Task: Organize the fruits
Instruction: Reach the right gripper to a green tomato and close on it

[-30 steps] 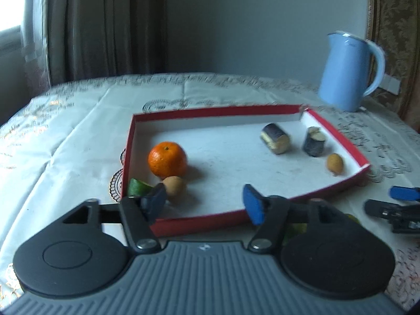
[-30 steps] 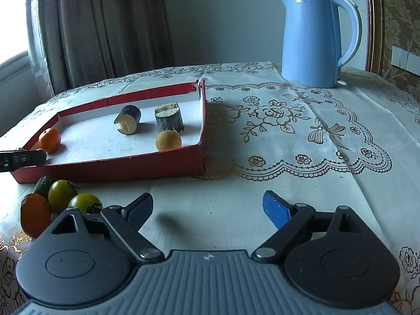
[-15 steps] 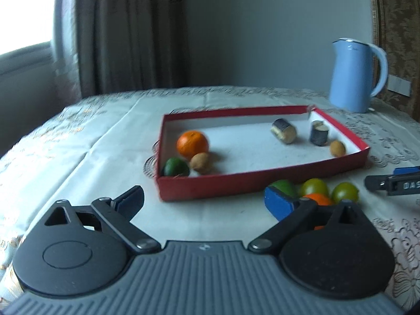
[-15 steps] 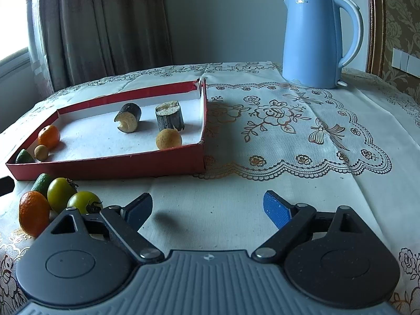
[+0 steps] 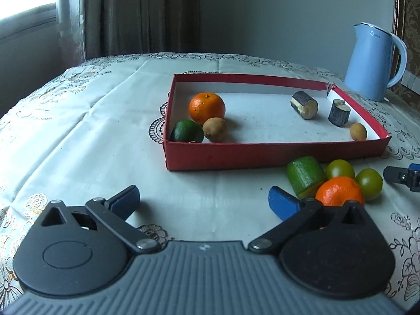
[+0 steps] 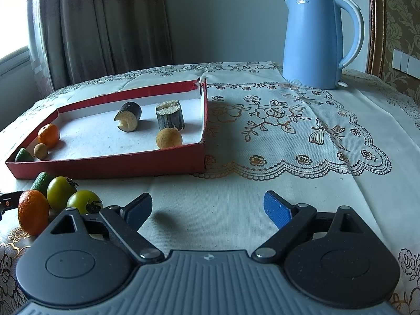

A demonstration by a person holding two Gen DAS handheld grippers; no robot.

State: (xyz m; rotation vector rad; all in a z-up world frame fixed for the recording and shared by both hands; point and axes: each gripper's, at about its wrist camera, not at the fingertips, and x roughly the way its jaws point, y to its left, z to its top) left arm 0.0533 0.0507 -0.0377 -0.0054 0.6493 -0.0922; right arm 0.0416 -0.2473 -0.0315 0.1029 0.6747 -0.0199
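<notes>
The left hand-held gripper (image 5: 203, 199) has pulled back from the red box (image 5: 262, 155) and its jaws have just been opening; they now stand wide apart with nothing between them. A green fruit (image 5: 187, 131) now lies in the box's near left corner, touching a small brown fruit (image 5: 215, 129) beside an orange (image 5: 206, 107), so one more piece looks sorted. Still out on the worktop (image 5: 78, 131), just before the box's near wall, sit a green chunk (image 5: 305, 176), two green tomatoes (image 5: 340, 169) and a second orange (image 5: 338, 191). The right hand-held gripper (image 6: 207, 208) is likewise spread and empty.
</notes>
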